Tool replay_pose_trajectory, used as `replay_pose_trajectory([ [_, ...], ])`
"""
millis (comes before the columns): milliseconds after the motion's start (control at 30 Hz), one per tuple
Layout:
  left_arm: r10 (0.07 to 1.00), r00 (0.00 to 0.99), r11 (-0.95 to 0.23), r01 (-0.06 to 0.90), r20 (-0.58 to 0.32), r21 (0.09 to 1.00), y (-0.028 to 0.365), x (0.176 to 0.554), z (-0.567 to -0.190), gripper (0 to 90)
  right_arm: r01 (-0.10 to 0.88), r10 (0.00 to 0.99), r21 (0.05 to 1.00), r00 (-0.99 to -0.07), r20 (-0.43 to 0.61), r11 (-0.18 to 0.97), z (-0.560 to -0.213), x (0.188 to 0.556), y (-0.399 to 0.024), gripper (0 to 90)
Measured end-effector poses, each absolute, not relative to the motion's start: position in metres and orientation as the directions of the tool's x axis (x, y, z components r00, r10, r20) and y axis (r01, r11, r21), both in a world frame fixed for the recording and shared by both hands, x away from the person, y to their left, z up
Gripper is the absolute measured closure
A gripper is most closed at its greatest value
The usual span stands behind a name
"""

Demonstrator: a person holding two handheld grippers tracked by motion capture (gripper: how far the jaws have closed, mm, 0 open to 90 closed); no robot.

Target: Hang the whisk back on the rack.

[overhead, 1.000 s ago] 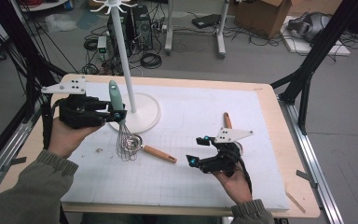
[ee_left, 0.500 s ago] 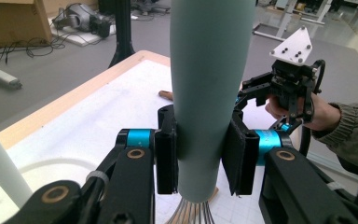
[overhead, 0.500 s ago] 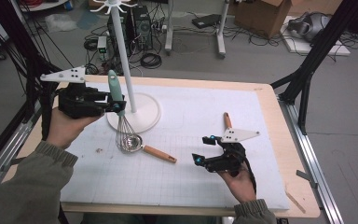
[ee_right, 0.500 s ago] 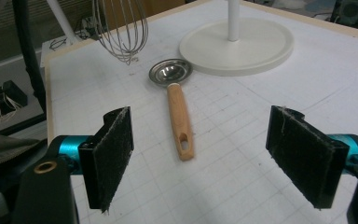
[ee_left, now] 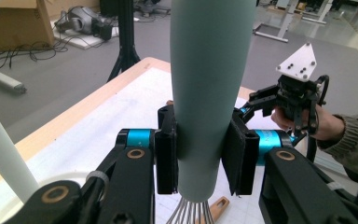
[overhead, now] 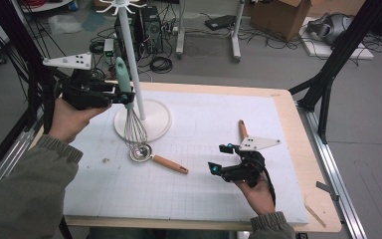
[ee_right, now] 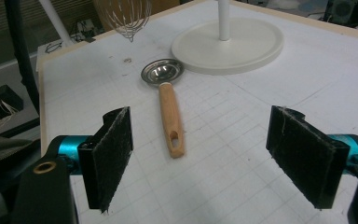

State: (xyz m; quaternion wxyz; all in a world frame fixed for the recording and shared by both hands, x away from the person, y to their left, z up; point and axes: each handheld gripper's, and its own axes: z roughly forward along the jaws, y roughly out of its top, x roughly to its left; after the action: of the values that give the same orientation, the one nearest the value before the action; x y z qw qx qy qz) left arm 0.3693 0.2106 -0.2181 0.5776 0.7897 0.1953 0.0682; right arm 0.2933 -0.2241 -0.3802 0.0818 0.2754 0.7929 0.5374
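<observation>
On the white mat (overhead: 219, 149), the left gripper (overhead: 124, 95) has lifted the whisk (overhead: 129, 114) higher beside the stand (overhead: 142, 117) than a second ago. Its jaws clamp the teal handle; the wires seem clear of the measuring spoon (overhead: 154, 157). The right gripper (overhead: 219, 159) rests wide open, empty. No writing readable.

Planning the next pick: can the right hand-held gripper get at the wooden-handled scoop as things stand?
Probably yes. The right hand-held gripper is open, facing the scoop, with bare mat between; the whisk hangs clear.
</observation>
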Motion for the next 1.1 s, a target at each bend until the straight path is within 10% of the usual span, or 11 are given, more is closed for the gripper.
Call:
replay_pose_trajectory([
  [1100,0.357,0.924,-0.238,0.235,-0.140,0.942,0.223,0.418,-0.161,68.6,0.374,0.550,0.889,-0.816,0.179,0.265,-0.387,0.295,-0.227,21.3],
])
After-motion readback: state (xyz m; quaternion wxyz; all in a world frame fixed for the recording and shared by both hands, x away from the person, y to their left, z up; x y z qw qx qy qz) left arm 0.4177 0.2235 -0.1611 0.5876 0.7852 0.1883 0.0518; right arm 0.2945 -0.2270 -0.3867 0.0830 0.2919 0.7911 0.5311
